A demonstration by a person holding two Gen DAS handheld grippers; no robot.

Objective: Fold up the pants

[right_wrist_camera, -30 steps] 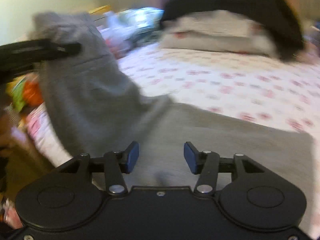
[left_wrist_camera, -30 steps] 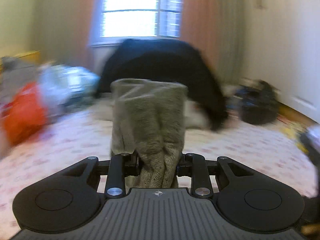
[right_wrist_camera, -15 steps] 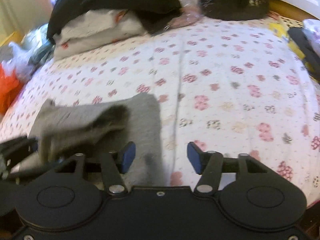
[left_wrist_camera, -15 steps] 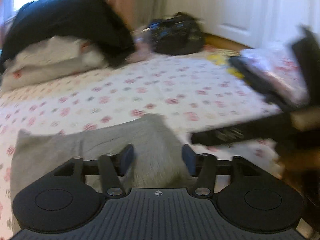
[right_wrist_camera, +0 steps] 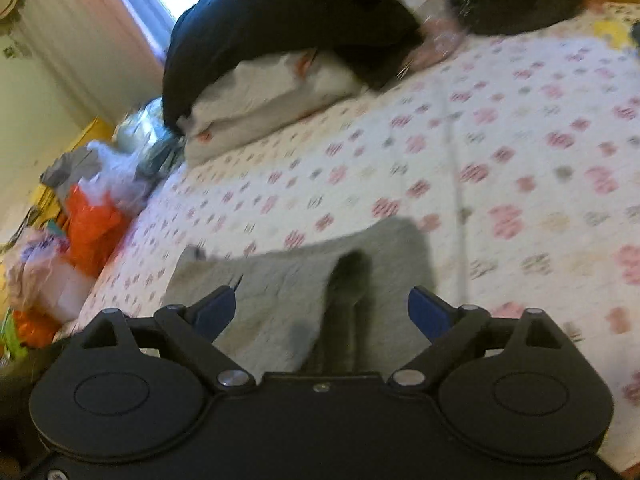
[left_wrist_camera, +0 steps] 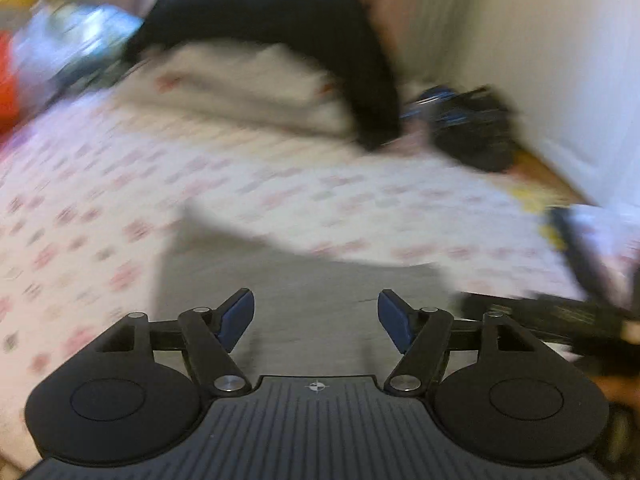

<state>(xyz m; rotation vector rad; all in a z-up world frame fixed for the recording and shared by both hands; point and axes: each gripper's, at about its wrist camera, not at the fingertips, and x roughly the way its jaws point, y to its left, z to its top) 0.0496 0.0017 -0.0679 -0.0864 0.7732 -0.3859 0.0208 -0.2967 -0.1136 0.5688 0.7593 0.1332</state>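
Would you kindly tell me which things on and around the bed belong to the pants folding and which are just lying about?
For the job:
grey pants
left tongs
right tongs

Lying about:
pillows
black blanket
black bag
orange bag

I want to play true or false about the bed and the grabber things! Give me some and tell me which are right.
1. The grey knit pants lie on the flower-patterned bedsheet. True.
2. The right gripper is squeezing the pants. False: its jaws stand wide apart, pinching nothing.
3. A black blanket covers the white pillows. True.
4. The left gripper holds an orange bag. False: it is open and holds nothing.
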